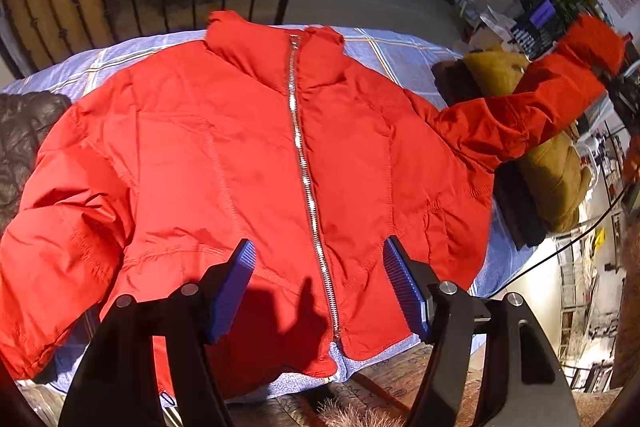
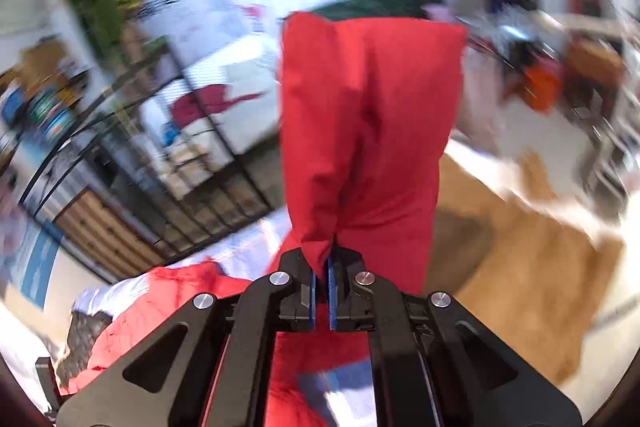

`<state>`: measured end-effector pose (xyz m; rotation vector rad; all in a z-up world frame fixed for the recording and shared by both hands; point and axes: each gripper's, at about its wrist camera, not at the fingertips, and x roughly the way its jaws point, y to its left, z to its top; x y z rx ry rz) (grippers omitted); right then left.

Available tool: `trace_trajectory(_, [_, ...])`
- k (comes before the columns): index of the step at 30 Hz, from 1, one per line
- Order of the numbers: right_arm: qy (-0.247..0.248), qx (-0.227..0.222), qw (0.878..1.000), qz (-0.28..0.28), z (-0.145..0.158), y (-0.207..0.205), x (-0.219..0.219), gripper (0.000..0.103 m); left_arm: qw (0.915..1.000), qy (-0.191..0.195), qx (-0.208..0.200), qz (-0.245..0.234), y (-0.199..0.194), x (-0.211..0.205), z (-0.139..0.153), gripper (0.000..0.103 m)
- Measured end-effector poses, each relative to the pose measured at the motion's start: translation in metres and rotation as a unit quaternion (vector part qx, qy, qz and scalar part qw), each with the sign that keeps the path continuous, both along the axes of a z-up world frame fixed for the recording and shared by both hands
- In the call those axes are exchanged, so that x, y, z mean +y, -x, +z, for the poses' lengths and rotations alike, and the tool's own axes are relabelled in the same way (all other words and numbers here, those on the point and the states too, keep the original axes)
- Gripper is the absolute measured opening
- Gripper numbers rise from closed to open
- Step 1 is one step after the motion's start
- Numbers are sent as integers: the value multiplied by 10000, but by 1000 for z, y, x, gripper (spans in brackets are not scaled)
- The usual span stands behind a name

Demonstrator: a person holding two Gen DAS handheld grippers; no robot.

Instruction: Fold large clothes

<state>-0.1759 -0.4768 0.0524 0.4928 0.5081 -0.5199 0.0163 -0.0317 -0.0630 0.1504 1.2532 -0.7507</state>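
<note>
1. Blue pads of my left claw (image 1: 320, 287) hang released over the hem of the jacket (image 1: 248, 155), touching nothing that I can see.
2. One red jacket lies front up, zipped, on the blue checked bed (image 1: 400, 51), collar away from me.
3. My right claw (image 2: 321, 291) is clenched on the cuff of the sleeve (image 2: 368, 115), holding it up off the bed; that view is blurred.
4. I judge the step to be the first fold: carrying this sleeve in across the chest. The next move calls for laying it flat over the zip without dragging the body askew.
5. Count: one jacket, two sleeves, one lifted. An ochre garment (image 1: 552, 187) and a dark one (image 1: 20, 147) flank it.
</note>
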Motion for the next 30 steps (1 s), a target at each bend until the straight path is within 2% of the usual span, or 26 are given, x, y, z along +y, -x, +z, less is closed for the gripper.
trace_trajectory(3, [383,48,9953,888,6,-71,48,4,9998,36,-45,213,-3,17,4,65])
trace_trajectory(7, [895,399,9679,2314,-11,-161,143,4,9983,71,-111,566,-8,45,8,65])
trace_trajectory(9, [1085,671,9463,2971,-37,-197,193,4,9968,72,-114,786,-11,62,8,65])
trace_trajectory(11, [1475,1022,9208,3464,-72,-222,244,4,9950,46,-91,991,-12,78,6,65])
trace_trajectory(14, [1949,1563,8880,3861,-126,-246,292,5,9922,3,-2,1247,-15,100,-1,65])
trace_trajectory(16, [2168,1981,8708,3942,-160,-253,311,5,9911,-39,36,1330,-14,108,-4,65])
trace_trajectory(17, [2230,2239,8644,3911,-180,-256,317,8,9907,-62,59,1357,-14,112,-7,65])
trace_trajectory(19, [2248,2669,8545,3847,-210,-257,325,20,9905,-109,110,1368,-14,114,-11,65])
trace_trajectory(20, [2259,2804,8514,3814,-219,-258,330,43,9906,-126,126,1360,-14,112,-12,65])
trace_trajectory(21, [2255,2846,8516,3779,-226,-254,334,72,9908,-125,133,1339,-16,111,-13,65])
trace_trajectory(22, [2227,2828,8517,3809,-225,-247,335,77,9913,-121,127,1302,-18,109,-13,65])
trace_trajectory(24, [2169,2621,8525,3968,-212,-229,340,78,9929,-133,76,1184,-23,102,-12,65])
trace_trajectory(26, [2017,2401,8613,3998,-200,-211,339,78,9944,-156,-47,1041,-32,93,-9,65])
trace_trajectory(29, [1637,1912,8944,3698,-166,-183,313,78,9948,-132,-244,978,-57,78,-3,65])
trace_trajectory(30, [1423,1772,9104,3456,-154,-174,293,78,9946,-67,-277,998,-67,74,-1,65])
